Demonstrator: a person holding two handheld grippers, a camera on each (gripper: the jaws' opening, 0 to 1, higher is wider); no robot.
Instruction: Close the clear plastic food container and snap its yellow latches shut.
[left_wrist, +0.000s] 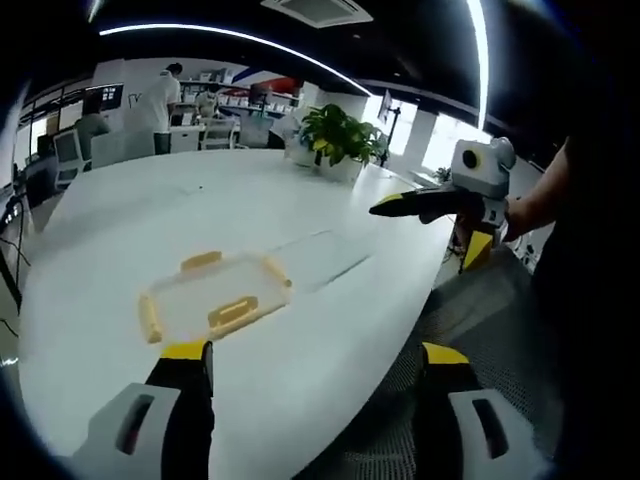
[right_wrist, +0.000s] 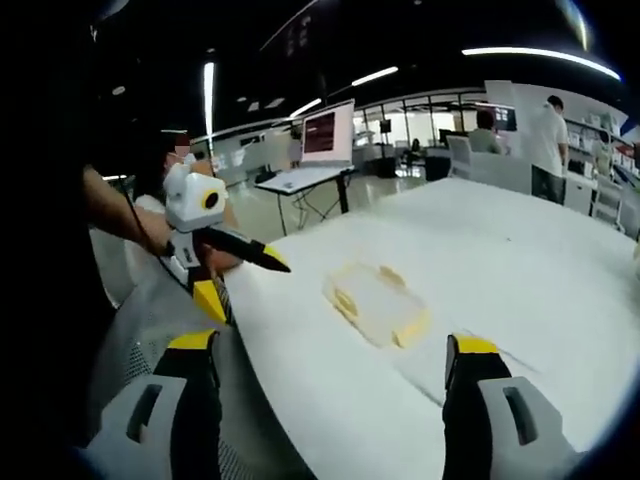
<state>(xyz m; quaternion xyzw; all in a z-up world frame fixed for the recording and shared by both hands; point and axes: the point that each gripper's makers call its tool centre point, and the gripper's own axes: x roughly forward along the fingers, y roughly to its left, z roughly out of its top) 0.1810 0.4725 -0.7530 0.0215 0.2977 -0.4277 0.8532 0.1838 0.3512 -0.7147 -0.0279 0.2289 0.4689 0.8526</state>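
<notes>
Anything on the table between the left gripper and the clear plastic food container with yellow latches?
No. In the left gripper view, only bare white table lies between the left gripper and the clear plastic food container with yellow latches.

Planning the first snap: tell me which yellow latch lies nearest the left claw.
The latch on the container side facing the left claw, just beyond its yellow-tipped jaw; the other latches sit on the end and far sides.

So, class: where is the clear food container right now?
The container lies on the white table near its edge, just ahead of the left gripper; in the right gripper view it sits centre, between both grippers.
</notes>
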